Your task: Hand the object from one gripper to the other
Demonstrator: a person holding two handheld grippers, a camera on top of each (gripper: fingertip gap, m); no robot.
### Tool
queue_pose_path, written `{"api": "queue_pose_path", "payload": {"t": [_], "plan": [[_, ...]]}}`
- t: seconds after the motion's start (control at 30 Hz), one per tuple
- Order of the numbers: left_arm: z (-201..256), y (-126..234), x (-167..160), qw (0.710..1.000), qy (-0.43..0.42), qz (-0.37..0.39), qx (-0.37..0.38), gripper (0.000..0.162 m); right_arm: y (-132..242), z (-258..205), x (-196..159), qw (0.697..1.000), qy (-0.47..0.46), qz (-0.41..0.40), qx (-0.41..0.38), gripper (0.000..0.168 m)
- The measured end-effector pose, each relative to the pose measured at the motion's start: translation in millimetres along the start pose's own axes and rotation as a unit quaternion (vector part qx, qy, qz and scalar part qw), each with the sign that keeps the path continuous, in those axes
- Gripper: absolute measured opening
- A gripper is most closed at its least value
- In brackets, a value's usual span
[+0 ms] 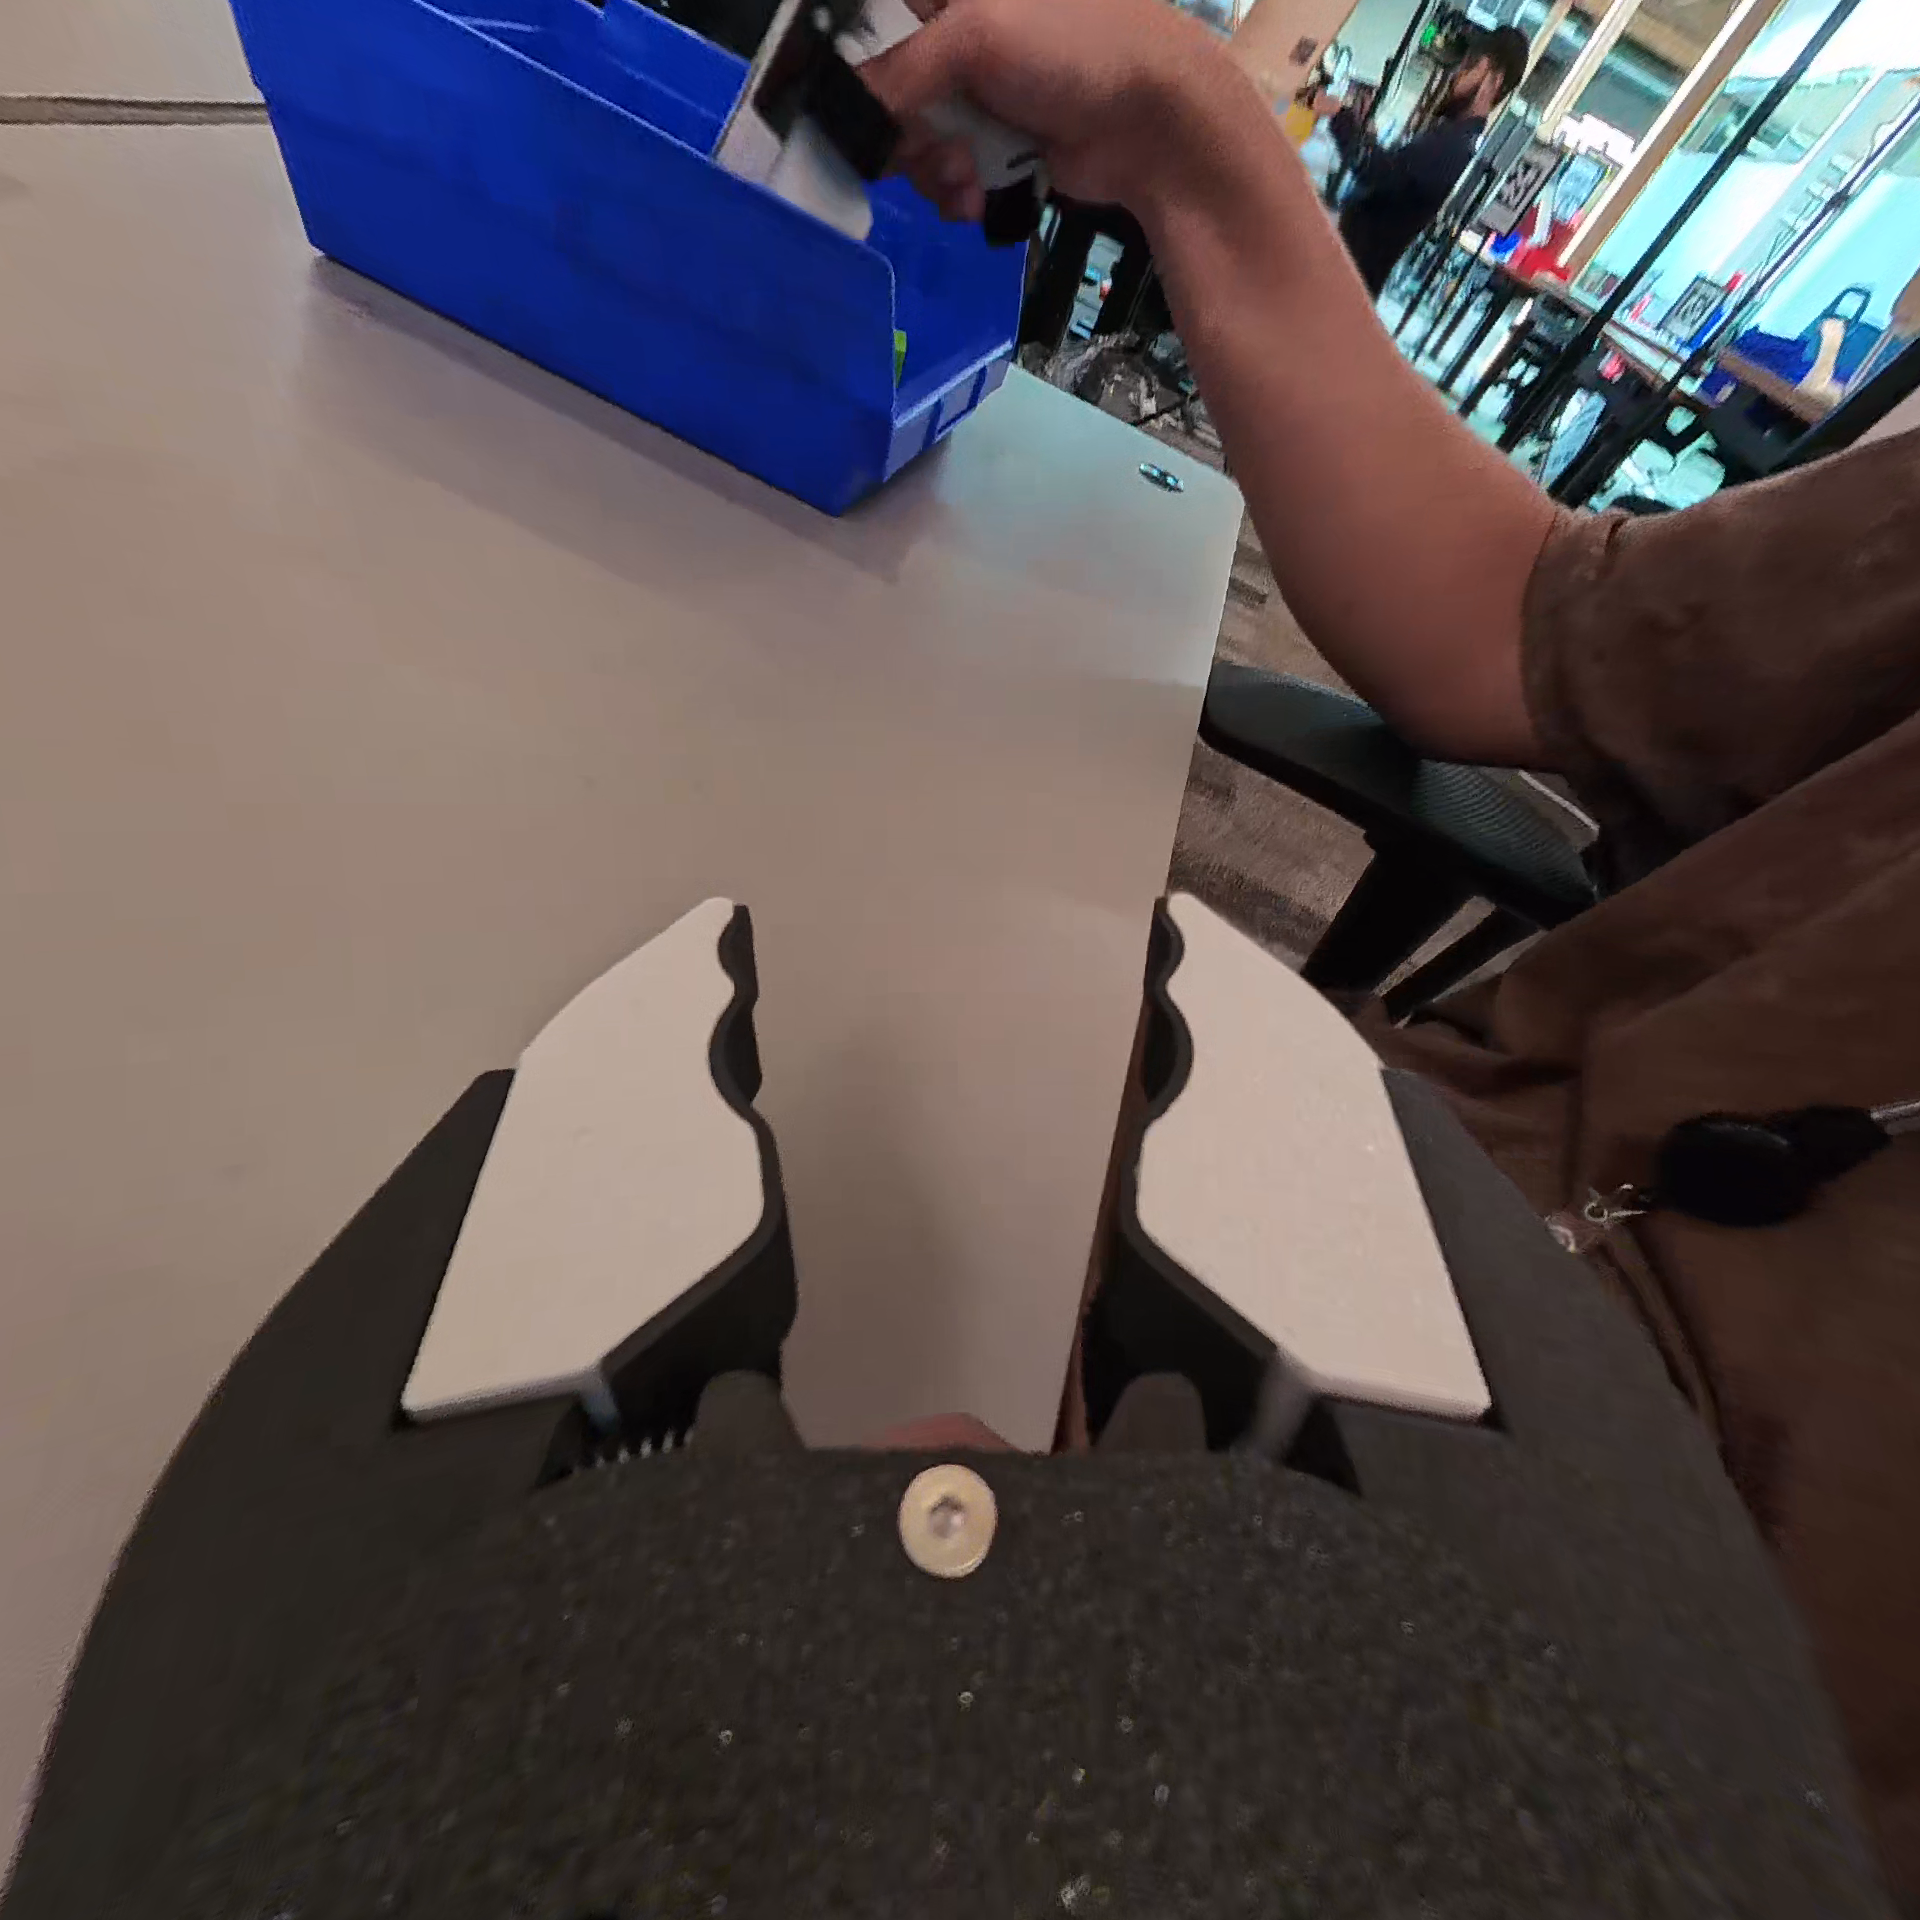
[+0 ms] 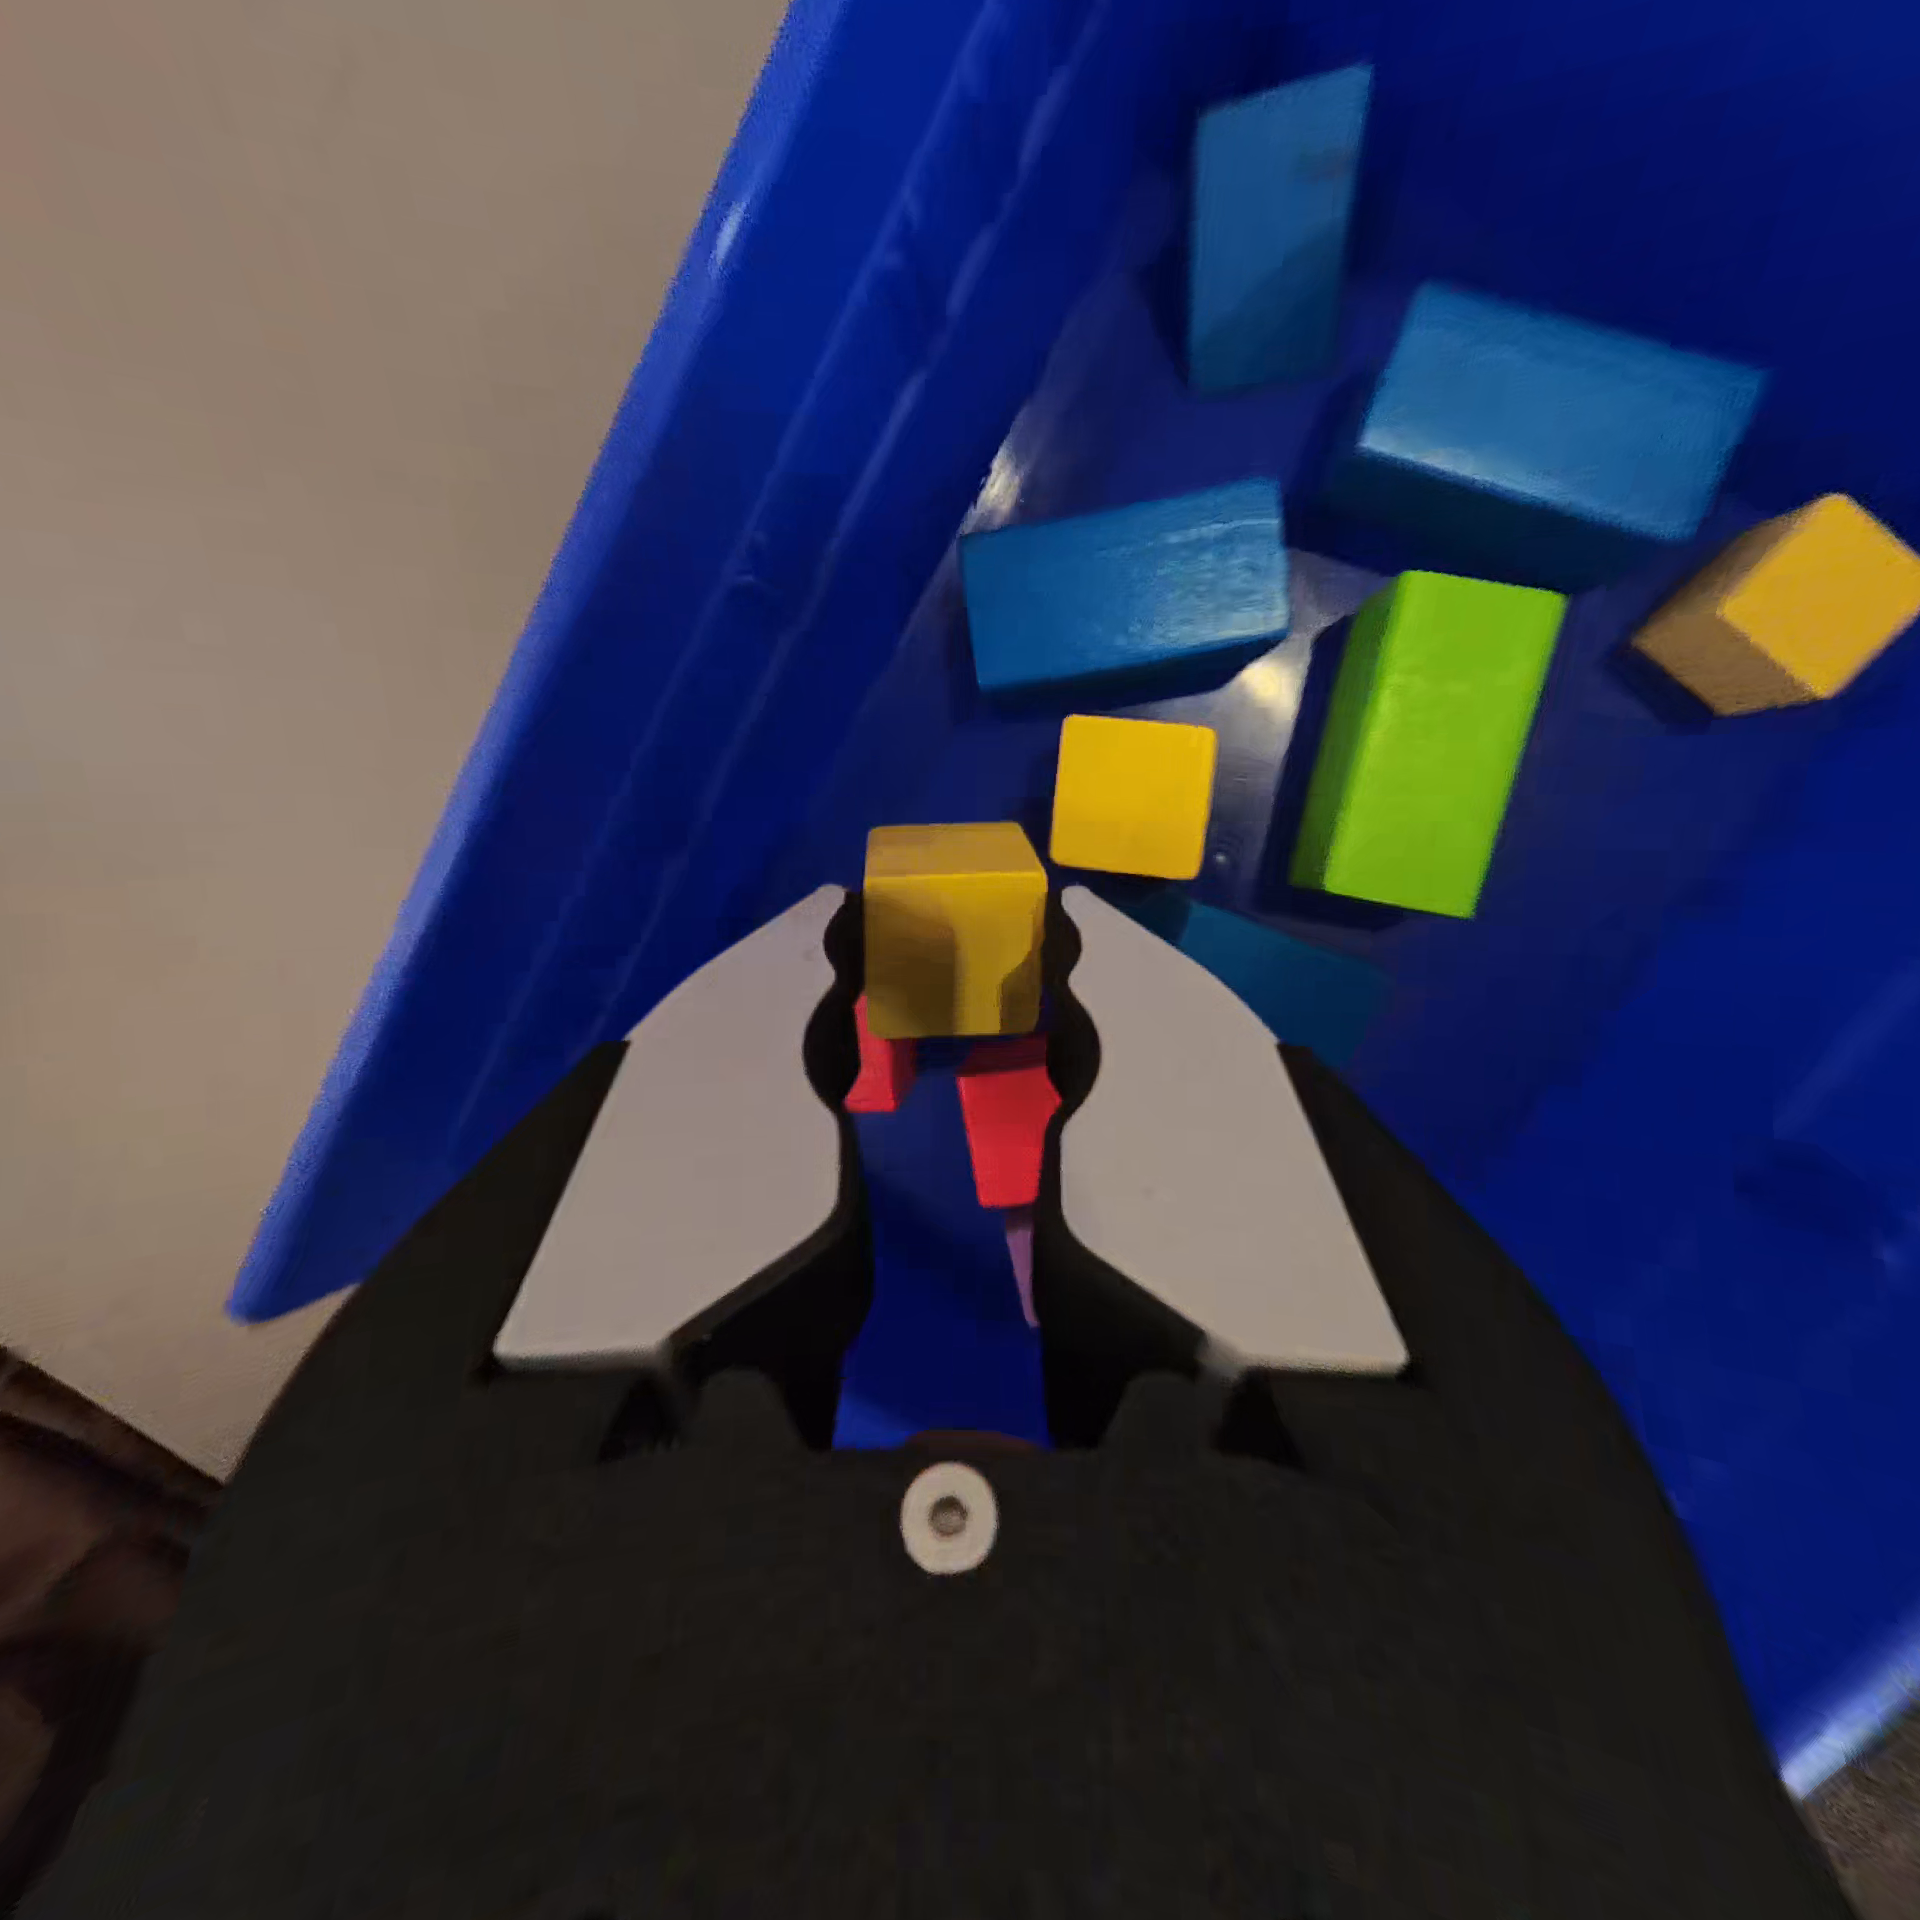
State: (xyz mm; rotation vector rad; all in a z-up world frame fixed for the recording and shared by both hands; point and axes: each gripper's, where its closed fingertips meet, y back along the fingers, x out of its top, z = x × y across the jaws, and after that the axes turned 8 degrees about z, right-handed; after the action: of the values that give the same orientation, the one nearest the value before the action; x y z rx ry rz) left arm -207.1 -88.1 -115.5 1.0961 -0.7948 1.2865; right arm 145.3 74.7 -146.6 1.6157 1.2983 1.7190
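1. Over the blue bin (image 2: 727, 644), which sits toward the far right corner of the bench (image 1: 520, 727), the right tongs (image 2: 954, 935) are clamped on a yellow cube (image 2: 954, 925), pinched at the very tips.
2. Below the cube lie red blocks (image 2: 1003, 1138); another yellow cube (image 2: 1132, 795), a green block (image 2: 1429, 743) and several blue blocks (image 2: 1127, 587) rest on the bin floor farther in.
3. Near the bench's front right edge, the left tongs (image 1: 951, 997) hang with their fingers wide apart and nothing between them, well apart from the bin.
4. From the left wrist view, the right tongs (image 1: 805, 114) show at the bin's rim, held by a hand (image 1: 1049, 104).
5. The step in hand looks like lifting the cube clear of the bin, so the handover is barely begun.
6. To do it well, keep the squeeze firm, since a tip grip on a small smooth cube could let it twist or slip.
7. Raise it straight up past the bin wall before swinging toward the left tongs.
8. Present the cube with two free faces toward the waiting fingers, and release only once they have closed on it.
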Motion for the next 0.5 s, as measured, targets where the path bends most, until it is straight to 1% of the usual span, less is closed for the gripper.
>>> {"api": "queue_pose_path", "payload": {"t": [0.1,0.2,0.33,0.37,0.43,0.47,0.5], "plan": [[3.9,-4.6,-5.2,1.000,-0.005,-0.013,-0.009,0.072,-20.9,-8.9,-2.9,1.000,0.017,-0.019,0.006,0.033],[5.9,-6.4,-10.8,0.999,-0.010,-0.027,-0.012,0.072,-34.1,-9.8,-6.5,0.999,0.026,-0.034,-0.003,0.033],[6.2,-4.0,-15.3,0.999,-0.018,-0.039,-0.012,0.074,-36.7,-13.7,-3.8,0.999,0.028,-0.017,0.002,0.033],[5.3,-3.0,-15.6,0.999,-0.020,-0.040,-0.009,0.074,-32.3,-15.8,-1.1,0.999,0.030,-0.006,0.007,0.036],[3.9,-1.1,-14.0,0.999,-0.025,-0.037,-0.004,0.077,-6.5,-15.4,11.0,0.999,0.030,0.035,-0.001,0.056],[3.8,0.0,-12.8,0.999,-0.028,-0.035,-0.002,0.077,16.4,-15.9,20.5,0.997,0.029,0.068,-0.007,0.060],[3.5,1.0,-11.6,0.999,-0.030,-0.033,0.000,0.077,45.2,-15.9,31.3,0.993,0.030,0.108,-0.020,0.060]]}}
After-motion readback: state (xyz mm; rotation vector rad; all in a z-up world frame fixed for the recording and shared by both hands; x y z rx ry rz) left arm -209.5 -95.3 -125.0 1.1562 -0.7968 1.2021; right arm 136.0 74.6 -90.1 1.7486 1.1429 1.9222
